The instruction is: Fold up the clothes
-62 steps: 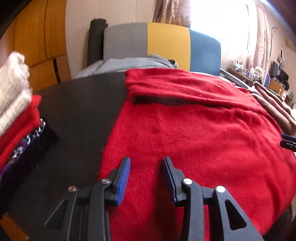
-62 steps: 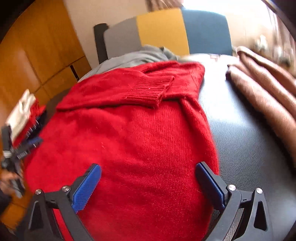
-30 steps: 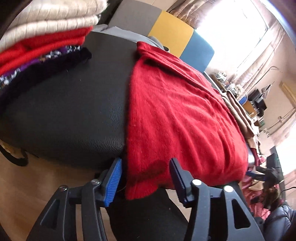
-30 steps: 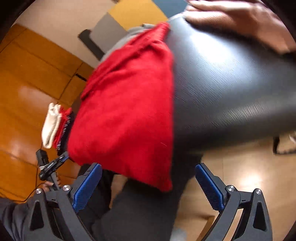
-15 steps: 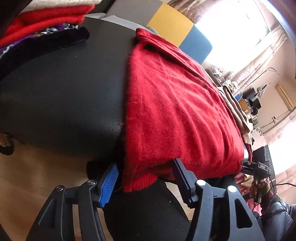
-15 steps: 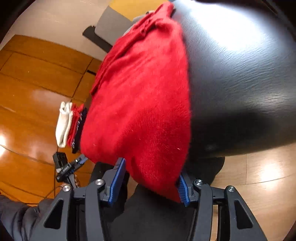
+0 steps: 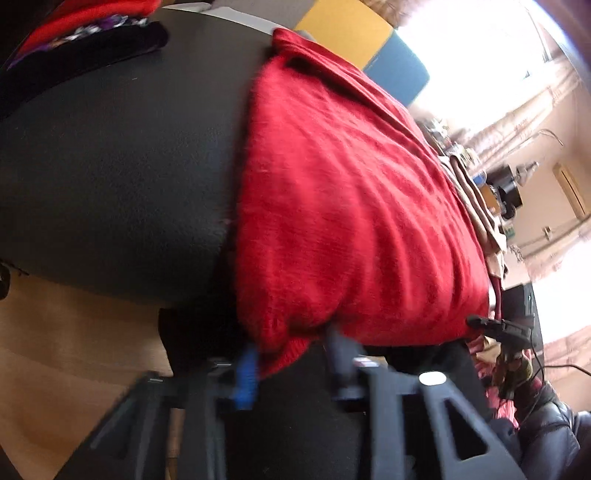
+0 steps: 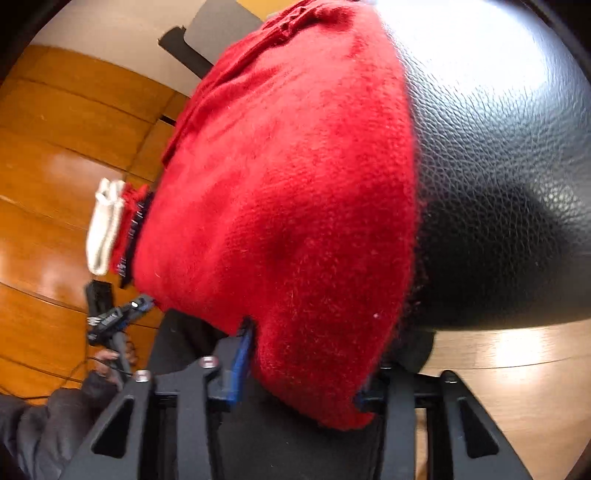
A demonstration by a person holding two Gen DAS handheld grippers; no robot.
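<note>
1. Gripping the hem of the red sweater (image 7: 351, 206) with my left gripper (image 7: 291, 363), I see its jaws have just been closing, and a hanging corner of the knit sits pinched between the blue pads low in the left wrist frame, though blur softens the contact.
2. My right gripper (image 8: 301, 363) has also just been closing its jaws; the other hem corner bulges between the pads at the bottom centre of the right wrist frame, pressed on both sides.
3. The sweater lies spread over the black table (image 7: 110, 166), filling the middle of both frames, with its near edge drooping over the table's rim towards me.
4. A stack of folded clothes (image 7: 85, 33) sits on the table at the upper left of the left wrist frame; in the right wrist frame it shows at mid-left, just beyond the sweater's far side.
5. My left gripper also appears at the lower left of the right wrist frame, and my right one at the lower right of the left wrist frame.
6. A brown garment (image 7: 476, 206) lies past the sweater at the right of the left wrist frame.
</note>
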